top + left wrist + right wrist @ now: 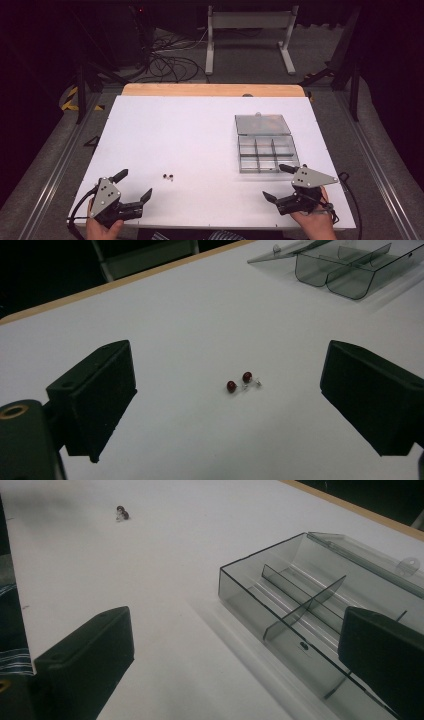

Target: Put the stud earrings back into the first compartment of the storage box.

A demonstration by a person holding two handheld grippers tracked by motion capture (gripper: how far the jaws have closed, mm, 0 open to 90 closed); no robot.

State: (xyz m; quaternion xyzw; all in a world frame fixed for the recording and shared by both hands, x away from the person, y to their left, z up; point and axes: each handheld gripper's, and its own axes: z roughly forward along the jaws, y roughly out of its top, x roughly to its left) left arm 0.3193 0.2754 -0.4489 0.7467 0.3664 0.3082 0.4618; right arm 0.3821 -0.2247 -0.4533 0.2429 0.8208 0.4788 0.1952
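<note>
Both tools, left tool [135, 186] and right tool [278, 181], gape apart over the white tabletop [200, 130]; two small dark-red round beads [239, 382] (touching) lie ahead of the left, well apart from the clear plastic compartment box [267, 155].

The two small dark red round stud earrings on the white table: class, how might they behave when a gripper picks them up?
The two small dark red round stud earrings look tiny against the open left gripper, so probably light and easily missed. Their rounded heads may roll or slip; the thin metal posts might bend.

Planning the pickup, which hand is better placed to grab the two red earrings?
Left. Its open tool sits nearest the earrings and faces them, centred between its jaws. The right tool is by the box.
</note>
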